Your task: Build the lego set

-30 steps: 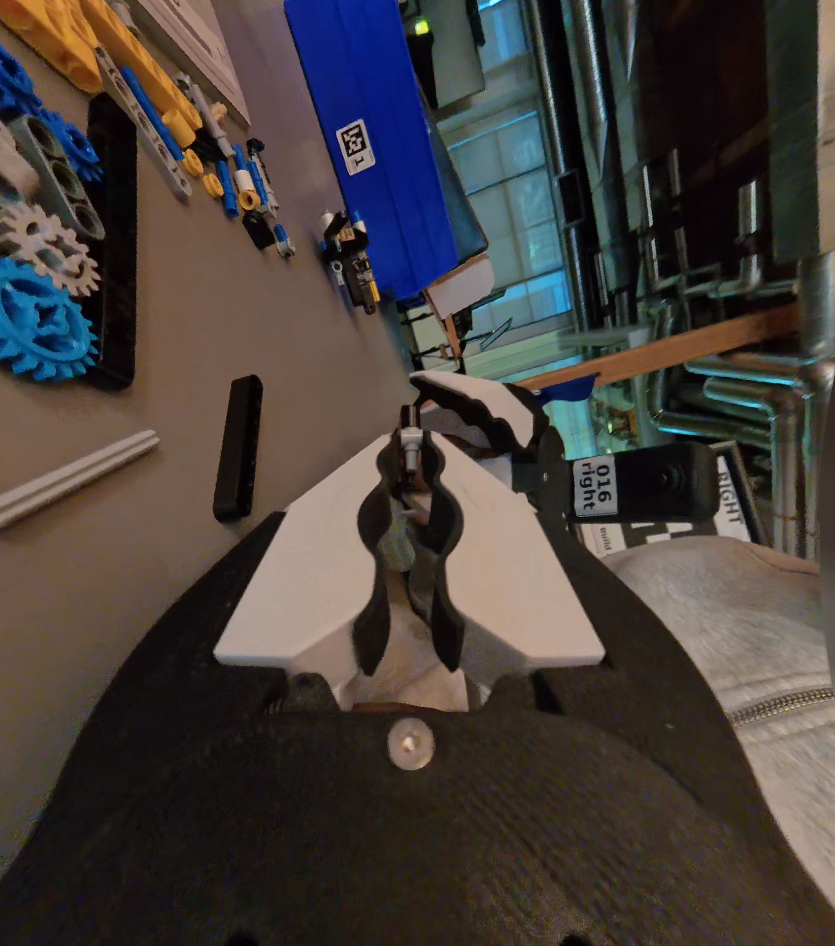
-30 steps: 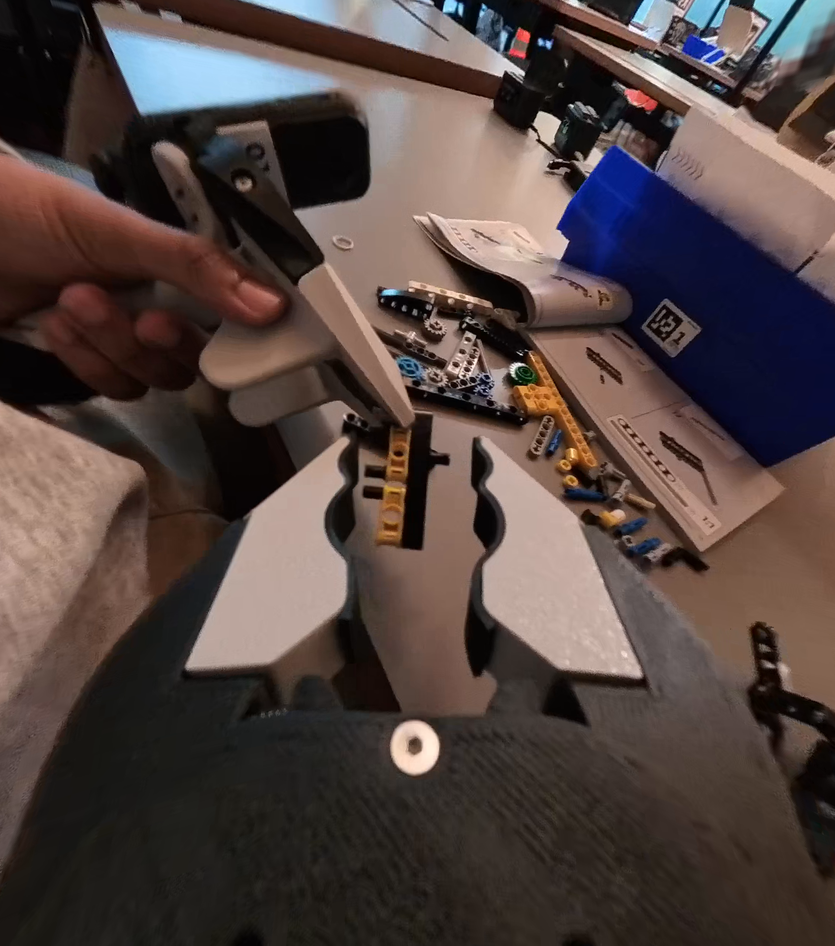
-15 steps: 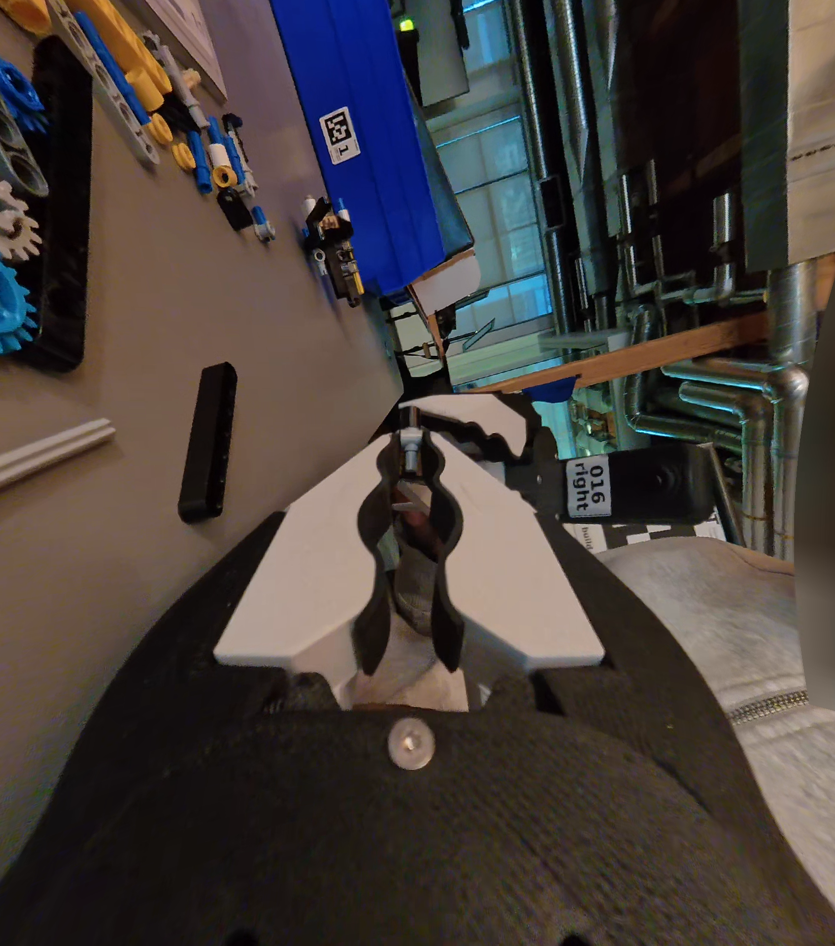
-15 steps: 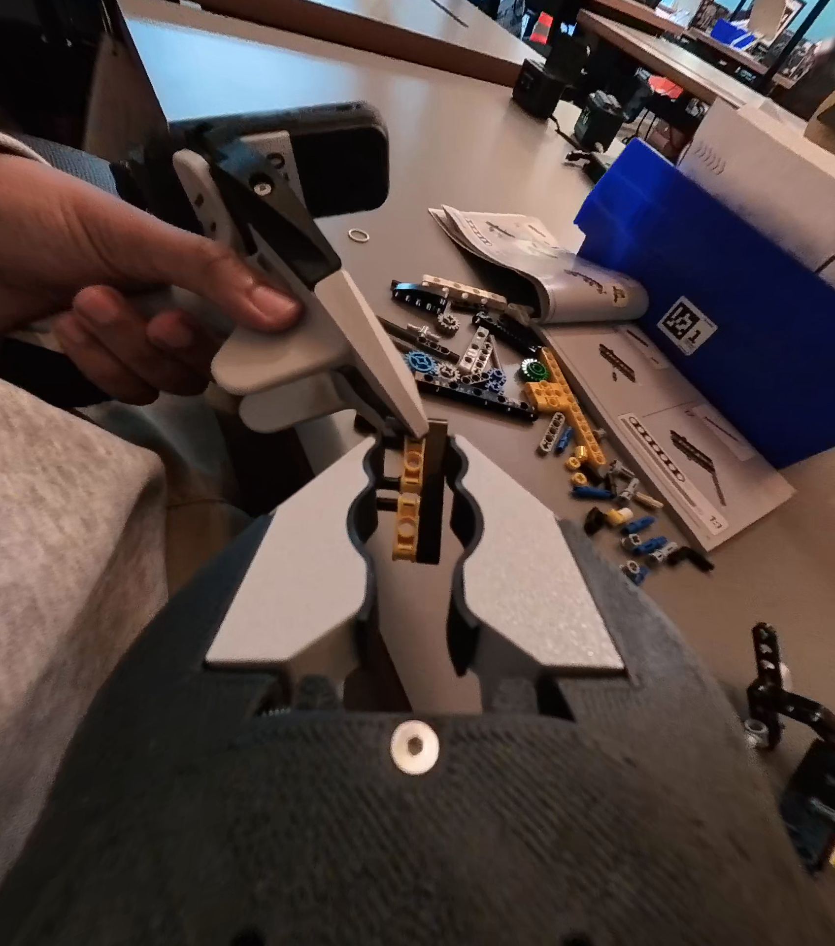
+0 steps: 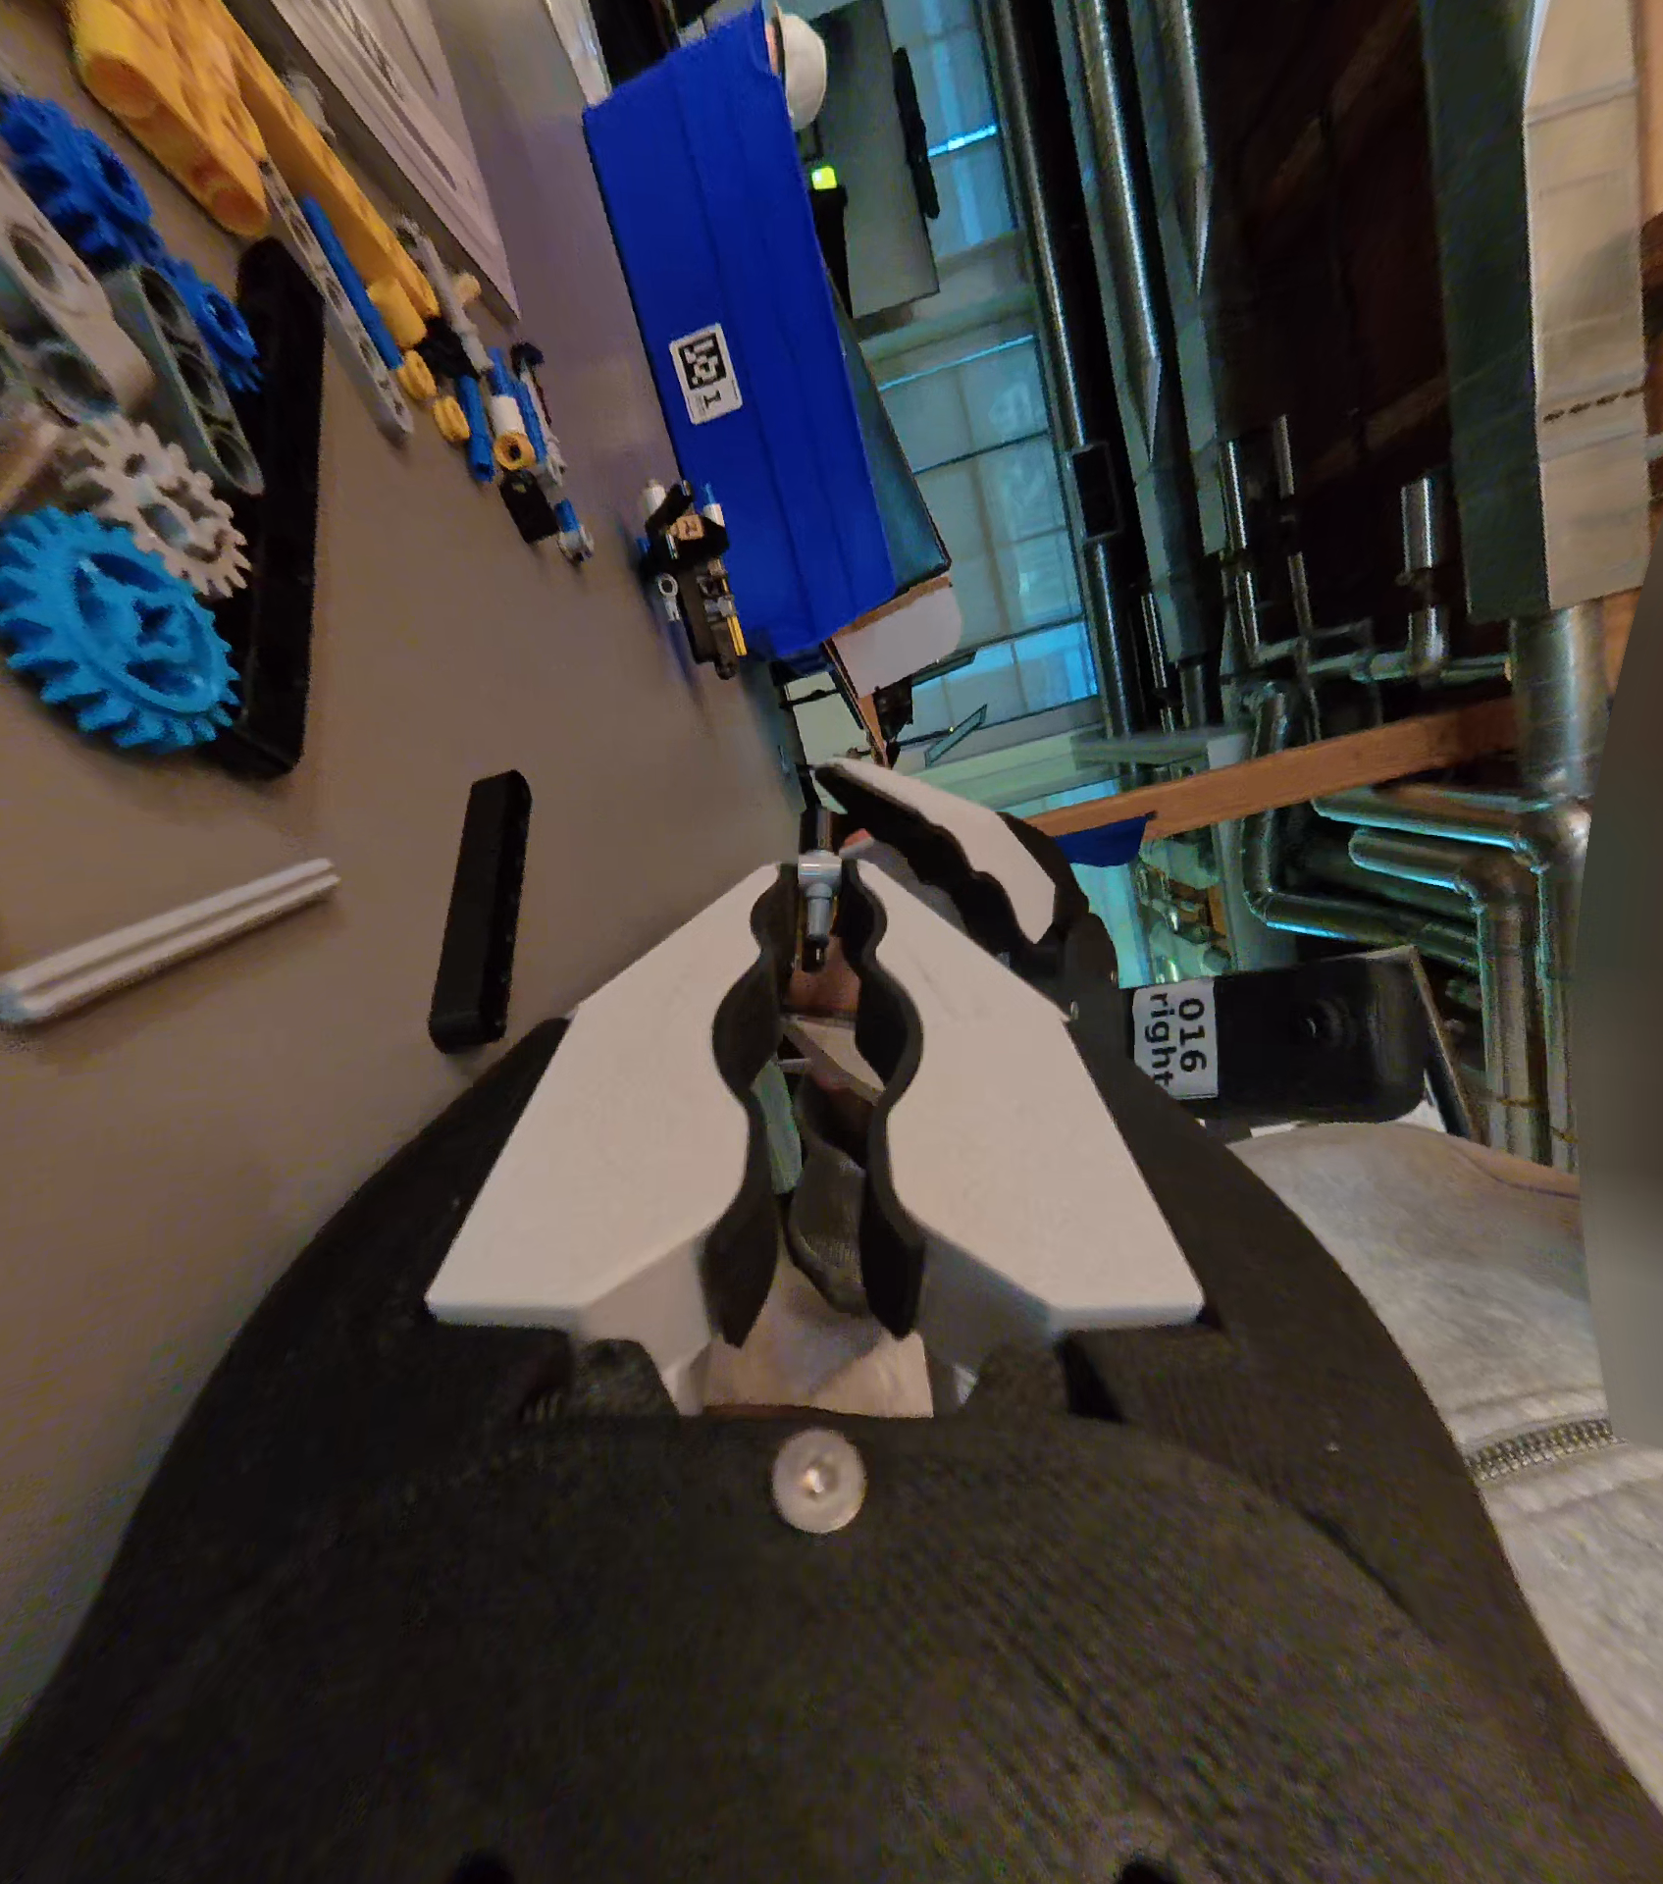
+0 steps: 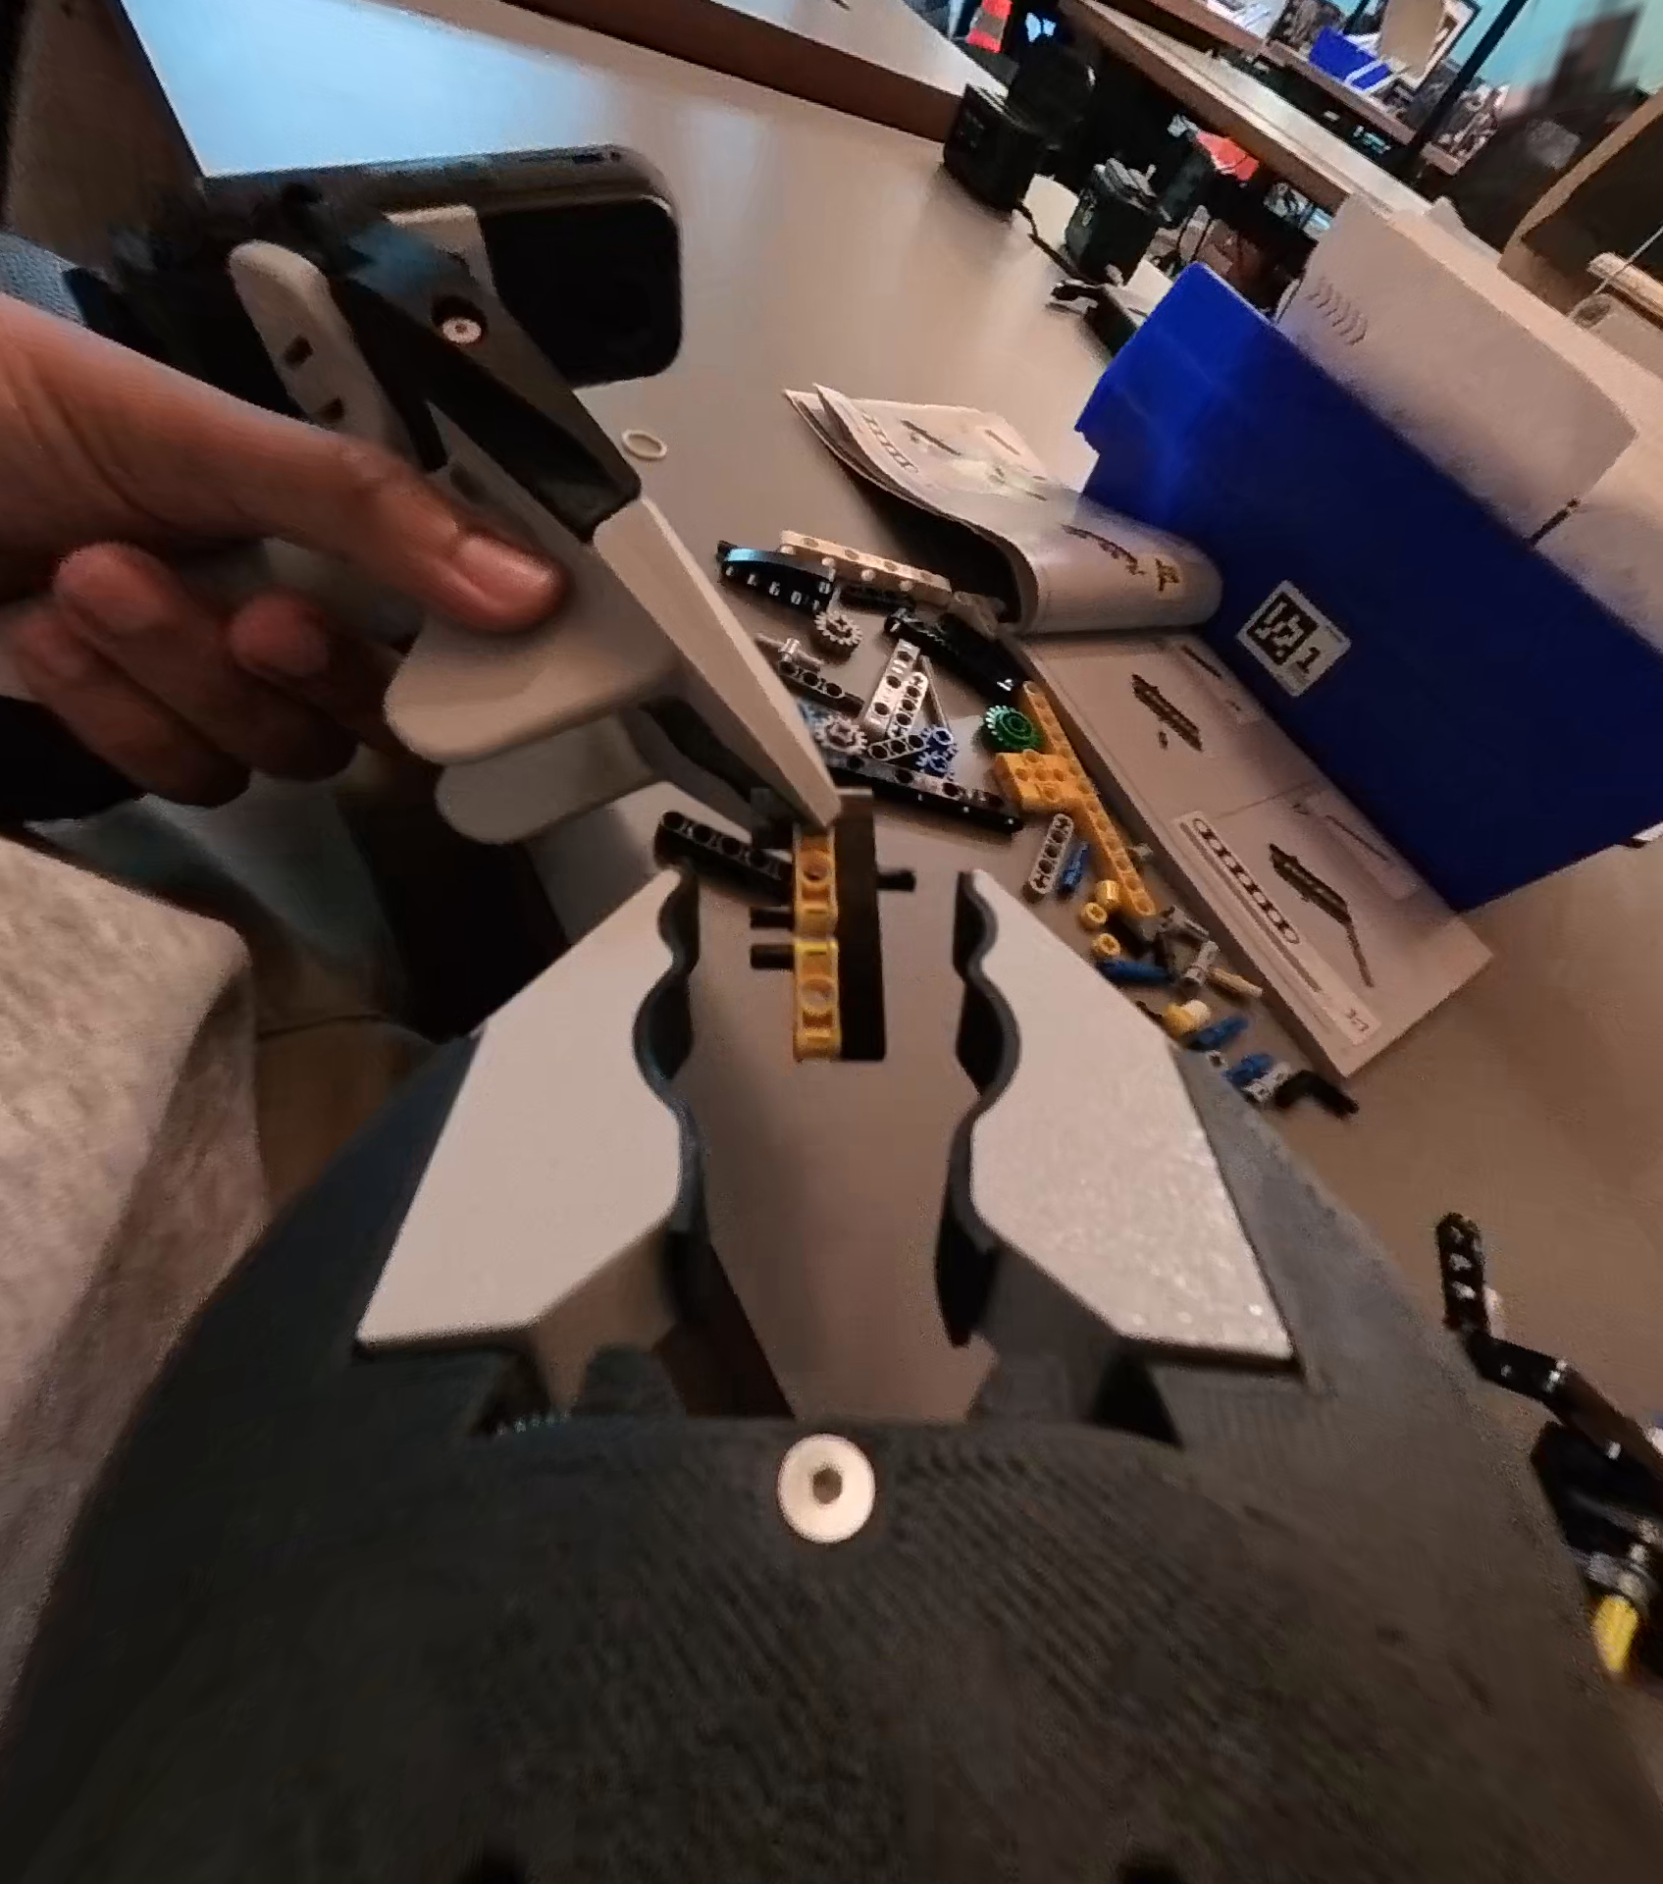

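Observation:
A small yellow-and-black beam assembly (image 6: 822,953) with black pins hangs upright above the table. My left gripper (image 6: 796,810) is shut on its top end; a hand holds that gripper. In the left wrist view the left gripper (image 5: 815,882) pinches the assembly edge-on, with a grey pin (image 5: 817,897) showing at the tips. My right gripper (image 6: 822,897) is open, its jaws wide apart on either side of the assembly without touching it. One of its white fingers (image 5: 949,846) shows just beyond my left tips.
A blue bin (image 6: 1398,652) stands at the back right, with a booklet (image 6: 990,510) and instruction sheets (image 6: 1265,877) beside it. Loose beams, gears and pins (image 6: 908,703) lie mid-table. A partly built black model (image 6: 1602,1468) sits at the right. A black beam (image 5: 480,907) and grey axle (image 5: 154,938) lie nearby. My left and right fingertips are right by each other. The partly built black model (image 6: 1602,1468) is about 20 centimetres from both grippers' fingertips.
My right gripper closed in around the assembly half a second ago and has now opened wide again. My left gripper kept its hold throughout.

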Available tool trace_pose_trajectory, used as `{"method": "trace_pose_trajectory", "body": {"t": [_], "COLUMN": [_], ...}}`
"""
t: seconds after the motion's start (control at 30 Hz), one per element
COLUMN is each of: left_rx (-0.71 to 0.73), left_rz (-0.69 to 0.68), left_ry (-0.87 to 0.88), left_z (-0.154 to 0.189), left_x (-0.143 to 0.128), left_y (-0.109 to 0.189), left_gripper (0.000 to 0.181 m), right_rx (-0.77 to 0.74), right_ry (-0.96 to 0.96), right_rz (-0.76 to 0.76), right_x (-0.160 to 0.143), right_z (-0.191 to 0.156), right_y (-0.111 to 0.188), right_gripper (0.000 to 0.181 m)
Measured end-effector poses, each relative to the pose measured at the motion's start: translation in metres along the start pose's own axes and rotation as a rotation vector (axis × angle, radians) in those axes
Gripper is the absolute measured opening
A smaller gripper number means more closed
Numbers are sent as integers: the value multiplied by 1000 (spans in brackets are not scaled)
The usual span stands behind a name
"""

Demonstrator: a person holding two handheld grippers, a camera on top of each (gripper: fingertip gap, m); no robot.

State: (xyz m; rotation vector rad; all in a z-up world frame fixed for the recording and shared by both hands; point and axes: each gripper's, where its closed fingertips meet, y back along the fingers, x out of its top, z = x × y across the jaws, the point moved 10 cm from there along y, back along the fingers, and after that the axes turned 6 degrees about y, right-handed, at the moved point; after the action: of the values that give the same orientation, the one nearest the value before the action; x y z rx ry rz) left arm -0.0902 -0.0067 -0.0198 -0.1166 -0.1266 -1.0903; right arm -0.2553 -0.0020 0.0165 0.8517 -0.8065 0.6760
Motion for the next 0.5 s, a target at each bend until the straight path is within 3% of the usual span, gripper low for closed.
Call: {"method": "trace_pose_trajectory", "body": {"t": [0.1,0.27,0.33,0.5], "left_rx": [1,-20,-27,-37], "left_rz": [31,40,32,23], "left_ry": [3,24,30,45], "left_z": [0,0,0,-1], "left_x": [3,2,1,1], "left_y": [3,3,1,0], "left_gripper": [5,5,5,5], "right_rx": [0,55,67,90], "right_ry": [-56,-132,-138,-140], "right_rz": [8,32,45,40], "right_x": [-3,-6,-6,-6], "right_z": [5,8,8,9], "right_y": [2,4,6,8], "right_gripper": [48,37,25,23]}}
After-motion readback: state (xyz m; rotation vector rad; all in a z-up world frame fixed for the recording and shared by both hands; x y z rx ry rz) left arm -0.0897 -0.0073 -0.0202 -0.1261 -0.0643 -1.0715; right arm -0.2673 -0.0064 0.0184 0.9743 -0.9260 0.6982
